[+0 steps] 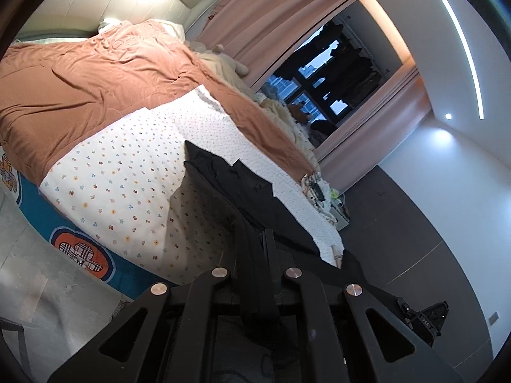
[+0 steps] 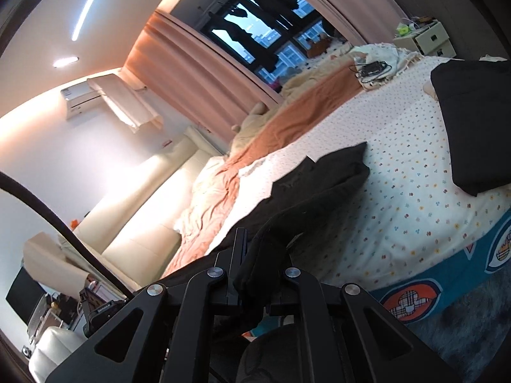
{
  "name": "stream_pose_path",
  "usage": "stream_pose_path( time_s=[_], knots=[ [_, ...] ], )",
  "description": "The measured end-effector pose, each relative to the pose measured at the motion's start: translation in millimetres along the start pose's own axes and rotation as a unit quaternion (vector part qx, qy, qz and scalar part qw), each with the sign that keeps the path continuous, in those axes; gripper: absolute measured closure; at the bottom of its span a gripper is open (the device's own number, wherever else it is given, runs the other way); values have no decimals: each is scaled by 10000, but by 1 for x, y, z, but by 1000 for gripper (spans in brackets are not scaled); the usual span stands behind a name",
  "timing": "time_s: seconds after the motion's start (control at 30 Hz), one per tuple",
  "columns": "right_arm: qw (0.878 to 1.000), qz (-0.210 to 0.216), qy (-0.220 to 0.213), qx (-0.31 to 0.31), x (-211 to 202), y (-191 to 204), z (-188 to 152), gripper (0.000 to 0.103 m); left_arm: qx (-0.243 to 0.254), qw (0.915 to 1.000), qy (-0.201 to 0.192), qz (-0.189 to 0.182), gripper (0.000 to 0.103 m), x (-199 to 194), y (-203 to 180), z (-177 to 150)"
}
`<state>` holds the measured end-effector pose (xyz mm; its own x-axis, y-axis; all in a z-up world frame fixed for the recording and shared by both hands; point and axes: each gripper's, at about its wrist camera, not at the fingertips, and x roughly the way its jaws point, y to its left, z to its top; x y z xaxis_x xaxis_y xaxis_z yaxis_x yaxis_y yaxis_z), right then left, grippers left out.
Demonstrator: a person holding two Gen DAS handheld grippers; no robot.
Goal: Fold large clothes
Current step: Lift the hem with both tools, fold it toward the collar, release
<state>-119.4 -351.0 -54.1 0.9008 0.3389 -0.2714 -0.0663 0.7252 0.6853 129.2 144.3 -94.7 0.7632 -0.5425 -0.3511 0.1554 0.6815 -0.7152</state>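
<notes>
Bedroom light falls across one wide bed dressed in a white dotted sheet, with one rust-orange blanket spread over its far half and a teal patterned cover hanging down its near side. Pink curtains frame one dark window, and one white headboard stands at the end of the bed. Two dark garments show on the sheet. One black garment stretches from the middle of the bed toward both cameras, its far end lying flat on the sheet and its near edge lifted off it. The left gripper is clenched on that near edge, cloth bunched between its fingers. The right gripper likewise pinches a thick fold of the same black garment, which rises from the sheet into its closed fingers. A second dark piece, a folded garment, lies well apart near the bed's edge in the right wrist view. One small white bedside cabinet stands beyond the bed near the window.
</notes>
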Motion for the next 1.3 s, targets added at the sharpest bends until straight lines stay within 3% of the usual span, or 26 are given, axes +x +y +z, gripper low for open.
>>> stream_pose_path(
  time_s=[0.3,0.6,1.0,1.3],
  knots=[
    [9990,312,-248,-219,-33,11,6,98,177,9986,-406,-297,94,-49,-28,1],
    [9971,528,-478,-253,-16,-7,18,98,219,9980,-520,-284,94,-51,-41,23],
    [9970,416,-606,-234,19,-13,50,98,297,9967,-667,-351,94,-16,-57,64],
    [9971,254,-670,-239,89,-17,102,98,220,9977,-601,-204,94,57,-56,125]
  ],
)
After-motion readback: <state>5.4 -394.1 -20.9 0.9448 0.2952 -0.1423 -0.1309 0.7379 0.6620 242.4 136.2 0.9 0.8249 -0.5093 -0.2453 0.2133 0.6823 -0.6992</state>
